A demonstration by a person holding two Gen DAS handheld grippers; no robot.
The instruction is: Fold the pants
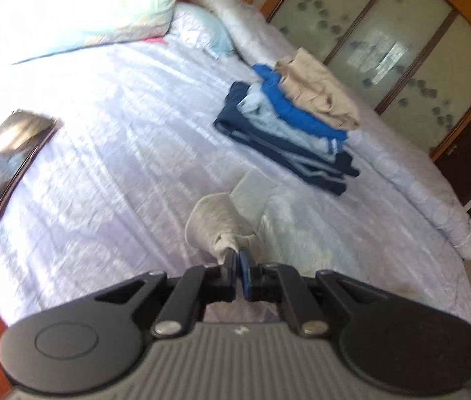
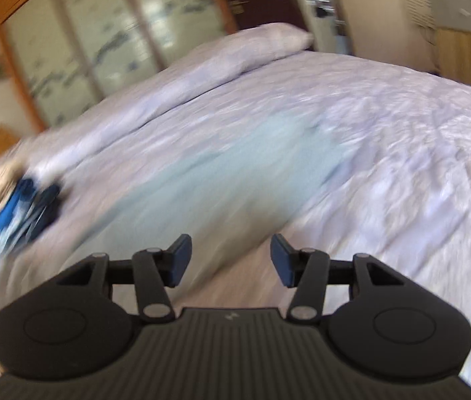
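My left gripper (image 1: 238, 256) is shut on a bunched edge of pale grey pants (image 1: 222, 223), lifting the cloth above the bed; more of the garment trails down to the right beneath it. In the right wrist view the same pale pants (image 2: 252, 173) lie spread flat on the lilac bedspread (image 2: 402, 140), blurred by motion. My right gripper (image 2: 230, 256) is open and empty, held above the near end of the pants.
A stack of folded clothes (image 1: 288, 123), navy, blue and beige, lies on the bed's far side, also seen in the right wrist view (image 2: 18, 200). A phone (image 1: 5, 163) lies at left. Pillows (image 1: 78, 6), a rolled duvet (image 1: 402, 166) and a wardrobe (image 1: 402, 50) lie beyond.
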